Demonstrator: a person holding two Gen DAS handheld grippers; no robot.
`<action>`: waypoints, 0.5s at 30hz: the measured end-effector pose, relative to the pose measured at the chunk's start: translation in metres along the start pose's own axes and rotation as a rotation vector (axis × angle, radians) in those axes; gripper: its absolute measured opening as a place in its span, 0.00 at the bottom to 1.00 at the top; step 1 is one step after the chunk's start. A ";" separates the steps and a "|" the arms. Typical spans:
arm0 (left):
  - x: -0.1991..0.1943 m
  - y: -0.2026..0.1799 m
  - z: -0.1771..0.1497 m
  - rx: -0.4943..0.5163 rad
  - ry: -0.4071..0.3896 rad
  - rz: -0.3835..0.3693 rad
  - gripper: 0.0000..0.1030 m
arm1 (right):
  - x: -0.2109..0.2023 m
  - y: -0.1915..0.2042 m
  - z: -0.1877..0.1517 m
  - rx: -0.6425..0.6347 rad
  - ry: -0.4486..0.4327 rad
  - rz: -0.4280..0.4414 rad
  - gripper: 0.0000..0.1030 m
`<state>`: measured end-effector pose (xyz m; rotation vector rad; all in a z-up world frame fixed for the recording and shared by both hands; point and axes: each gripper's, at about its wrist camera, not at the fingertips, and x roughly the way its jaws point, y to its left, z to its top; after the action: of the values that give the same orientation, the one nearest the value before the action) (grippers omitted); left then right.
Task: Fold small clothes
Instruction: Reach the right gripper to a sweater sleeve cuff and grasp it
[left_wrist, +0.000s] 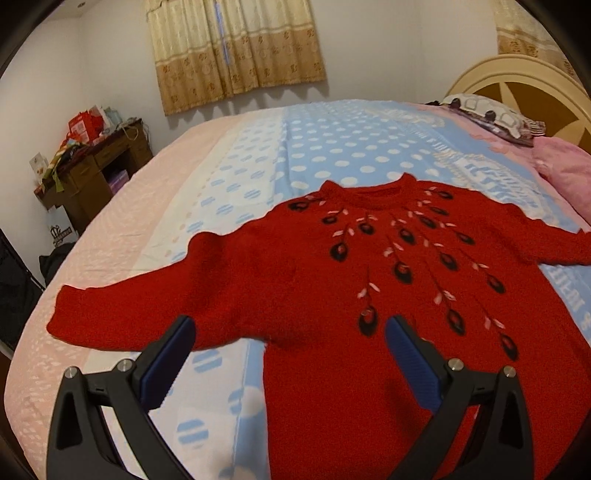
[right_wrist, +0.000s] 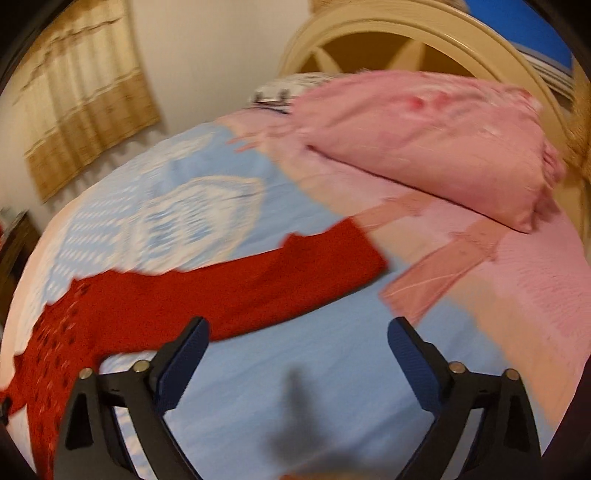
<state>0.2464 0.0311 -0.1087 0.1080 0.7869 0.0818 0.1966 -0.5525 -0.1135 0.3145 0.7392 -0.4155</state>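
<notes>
Hovering above the bed, the left gripper (left_wrist: 290, 330) has its two blue-padded fingers (left_wrist: 168, 363) spread wide, with nothing between them. Its left finger overlaps the lower edge of one sleeve in the left wrist view; whether it touches the knit cannot be told. The right finger sits over the sweater's body.

The red sweater (left_wrist: 332, 280) lies flat and face up on the bedspread (left_wrist: 332, 147), neckline pointing toward the far wall, both sleeves stretched out sideways. Black and pink leaf embroidery fans down from the collar across the chest. The hem runs out of frame at the bottom.

The right gripper (right_wrist: 297, 332) also stands wide apart and empty, its pads clear of the fabric. In the blurred right wrist view, one sleeve of the sweater reaches across the blue cloth just beyond the left fingertip, its cuff ending near the pink border of the bedspread. A dark shadow falls on the cloth between the two fingers.

Further out, a pink pillow (right_wrist: 436, 144) rests against the cream headboard (right_wrist: 399, 26), and a second, patterned pillow (left_wrist: 484, 110) lies beside it. Beige patterned curtains (left_wrist: 236, 51) hang on the far wall. A dark wooden desk (left_wrist: 99, 170) stands in the left corner, loaded with red boxes (left_wrist: 83, 125) and other clutter too small to identify.
</notes>
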 end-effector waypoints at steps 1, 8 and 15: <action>0.007 0.001 0.002 -0.002 0.010 0.002 1.00 | 0.017 -0.016 0.012 0.021 0.014 -0.038 0.89; 0.034 0.002 0.006 -0.019 0.054 0.004 1.00 | 0.058 -0.046 0.035 0.087 0.073 -0.100 0.81; 0.051 0.010 0.003 -0.045 0.086 0.001 1.00 | 0.092 -0.045 0.045 0.109 0.138 -0.094 0.74</action>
<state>0.2837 0.0464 -0.1410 0.0623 0.8708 0.1054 0.2630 -0.6341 -0.1529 0.4154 0.8700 -0.5278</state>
